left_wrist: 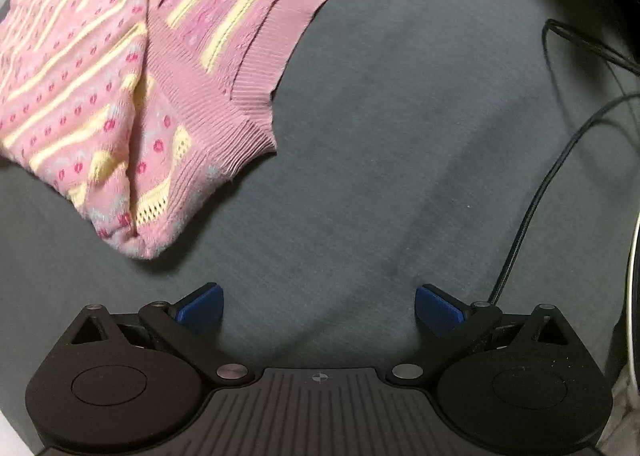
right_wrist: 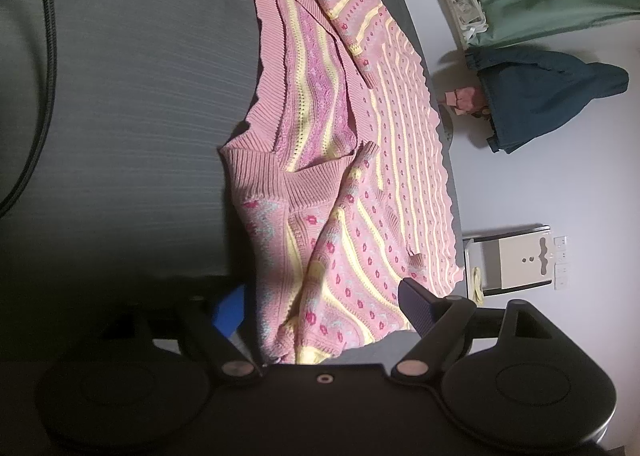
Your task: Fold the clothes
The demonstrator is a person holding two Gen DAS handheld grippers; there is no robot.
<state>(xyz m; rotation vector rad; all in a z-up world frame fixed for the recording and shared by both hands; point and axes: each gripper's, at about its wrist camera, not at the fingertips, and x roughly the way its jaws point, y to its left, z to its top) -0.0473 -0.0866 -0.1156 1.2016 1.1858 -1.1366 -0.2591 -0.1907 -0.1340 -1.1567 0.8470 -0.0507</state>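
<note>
Grey bedsheet (left_wrist: pixel 400 136), cables at the edge. Pink knit sweater (right_wrist: pixel 360 176) lies spread and half-folded on it. My left gripper (left_wrist: pixel 319 306) is wide open, empty, over bare sheet. My right gripper (right_wrist: pixel 320 306) is open around the sweater's near edge, not pinching. Soft, floppy, stretchy; I'd grab the ribbed collar (right_wrist: pixel 280 176).

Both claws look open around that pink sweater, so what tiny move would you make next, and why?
Probably bring the left gripper back over the sweater to take its nearest corner. It is wide open over the bare grey sheet, holding nothing, and the sweater still lies bunched. The right gripper straddles the sweater's edge, open.
</note>
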